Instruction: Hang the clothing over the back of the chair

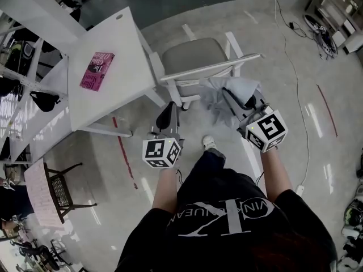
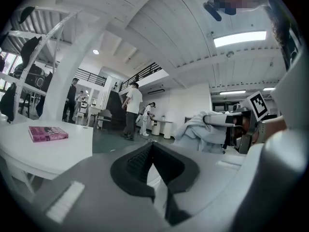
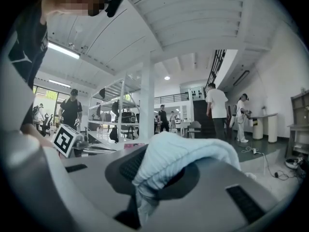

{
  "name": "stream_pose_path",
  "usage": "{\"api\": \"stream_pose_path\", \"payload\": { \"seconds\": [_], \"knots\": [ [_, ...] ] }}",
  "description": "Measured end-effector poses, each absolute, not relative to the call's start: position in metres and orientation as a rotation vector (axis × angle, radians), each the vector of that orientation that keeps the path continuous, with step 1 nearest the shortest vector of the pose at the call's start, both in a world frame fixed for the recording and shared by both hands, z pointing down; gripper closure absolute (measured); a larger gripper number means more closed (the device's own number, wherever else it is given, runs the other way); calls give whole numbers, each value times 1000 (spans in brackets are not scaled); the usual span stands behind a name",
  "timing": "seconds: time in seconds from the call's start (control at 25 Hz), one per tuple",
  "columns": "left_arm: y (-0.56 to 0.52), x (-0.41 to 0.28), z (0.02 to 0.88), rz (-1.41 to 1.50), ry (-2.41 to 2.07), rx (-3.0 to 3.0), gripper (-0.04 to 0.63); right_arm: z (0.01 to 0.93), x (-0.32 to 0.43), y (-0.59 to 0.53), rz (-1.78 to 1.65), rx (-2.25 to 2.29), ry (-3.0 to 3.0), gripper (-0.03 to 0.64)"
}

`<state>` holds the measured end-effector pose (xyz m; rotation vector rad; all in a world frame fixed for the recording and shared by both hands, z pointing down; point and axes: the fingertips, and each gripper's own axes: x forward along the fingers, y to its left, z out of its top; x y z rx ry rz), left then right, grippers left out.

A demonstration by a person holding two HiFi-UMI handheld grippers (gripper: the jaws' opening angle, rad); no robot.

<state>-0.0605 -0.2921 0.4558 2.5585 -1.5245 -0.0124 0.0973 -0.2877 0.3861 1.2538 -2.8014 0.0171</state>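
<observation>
A white chair [image 1: 211, 68] with a grey seat stands ahead of me, its back rail toward me. In the head view my right gripper [image 1: 233, 97] is shut on a pale blue-grey piece of clothing [image 1: 218, 102], which hangs bunched just on my side of the rail. The right gripper view shows the clothing [image 3: 183, 153] draped over and pinched between the jaws. My left gripper [image 1: 169, 107] is to the left of the chair's corner, apart from the cloth. In the left gripper view its jaws [image 2: 152, 147] meet with nothing between them, and the clothing [image 2: 203, 128] shows to the right.
A white table [image 1: 113, 101] with a pink book [image 1: 97, 71] stands left of the chair. White shelving [image 1: 22, 67] lines the far left, and a small dark chair [image 1: 61, 189] stands at lower left. Cables [image 1: 286, 33] lie on the floor at upper right. People stand in the background [image 2: 131, 111].
</observation>
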Motion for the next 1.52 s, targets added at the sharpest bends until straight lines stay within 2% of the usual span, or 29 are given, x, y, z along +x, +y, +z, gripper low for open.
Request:
{"api": "stream_pose_path", "payload": {
  "seconds": [1.16,1.36,1.52],
  "knots": [
    [-450,-65,436,-75,-1590,2525,584,313,74,-523,-242,1161,-2811,560],
    [-470,-63,443,-67,-1574,2518,584,372,71,-565,41,1131,-2662,560],
    [-485,-62,443,-71,-1565,2522,584,408,72,-579,331,1130,-2603,500]
  ]
}}
